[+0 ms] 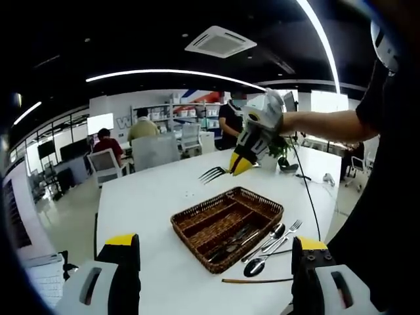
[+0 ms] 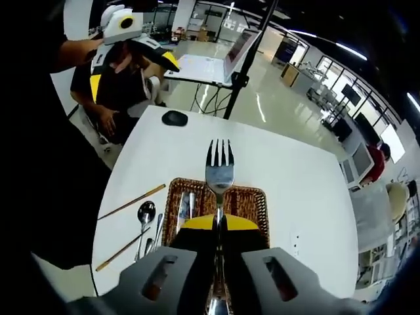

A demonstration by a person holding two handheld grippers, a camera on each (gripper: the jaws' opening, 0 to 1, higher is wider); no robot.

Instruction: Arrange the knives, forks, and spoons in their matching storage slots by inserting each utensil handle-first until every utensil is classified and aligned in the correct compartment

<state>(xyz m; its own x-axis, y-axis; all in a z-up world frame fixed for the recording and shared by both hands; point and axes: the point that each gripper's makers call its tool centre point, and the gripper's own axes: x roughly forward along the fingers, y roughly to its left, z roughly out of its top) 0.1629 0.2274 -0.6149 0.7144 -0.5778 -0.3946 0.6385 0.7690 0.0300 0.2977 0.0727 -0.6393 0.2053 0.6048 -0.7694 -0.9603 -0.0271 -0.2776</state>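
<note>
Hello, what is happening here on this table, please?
A person sorts cutlery with two hand-held grippers. The right gripper is shut on a fork, held above the wicker tray on the white table. The left gripper is open and holds nothing. Spoons and chopsticks lie beside the tray.

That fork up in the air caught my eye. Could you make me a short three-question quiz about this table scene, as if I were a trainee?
1. True or false: the right gripper is shut on the fork.
2. Where does the spoon lie? A) in the basket B) on the table beside the basket C) in the left gripper
3. Fill in: the fork's tines point ____ the gripper holding it.

Key
1. True; the jaws are pinched on its handle.
2. B; it lies by the chopsticks.
3. Away from.
</note>
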